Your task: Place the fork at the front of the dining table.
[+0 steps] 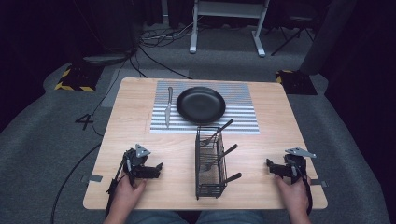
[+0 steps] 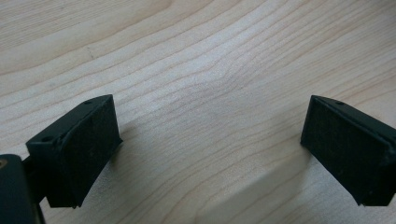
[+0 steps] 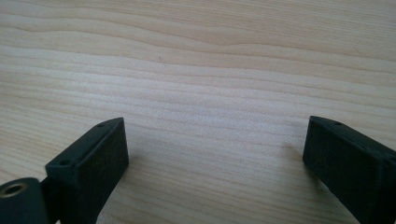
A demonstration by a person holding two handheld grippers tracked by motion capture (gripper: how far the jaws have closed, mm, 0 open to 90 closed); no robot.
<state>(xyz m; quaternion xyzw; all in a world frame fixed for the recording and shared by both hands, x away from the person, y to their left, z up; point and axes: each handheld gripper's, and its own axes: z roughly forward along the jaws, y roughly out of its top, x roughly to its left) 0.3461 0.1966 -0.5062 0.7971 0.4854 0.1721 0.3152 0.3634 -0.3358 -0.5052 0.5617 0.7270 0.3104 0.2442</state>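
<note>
A black plate point(image 1: 201, 104) rests on a striped placemat point(image 1: 243, 116) at the far middle of the wooden table point(image 1: 135, 130). A silver knife point(image 1: 168, 107) lies on the mat left of the plate. Nearer me stands a black wire caddy point(image 1: 208, 164) with three dark-handled utensils point(image 1: 225, 154) leaning out to the right. My left gripper point(image 1: 158, 169) rests open on the table near the front left edge; my left gripper point(image 2: 210, 149) has only bare wood between its pads. My right gripper point(image 1: 271, 166) sits open at the front right, and my right gripper point(image 3: 215, 163) is empty too.
Beyond the table lie grey carpet, cables point(image 1: 159, 37), a white desk frame point(image 1: 229, 23) and yellow-black striped floor blocks point(image 1: 77, 77). Bare wood lies on both sides of the caddy.
</note>
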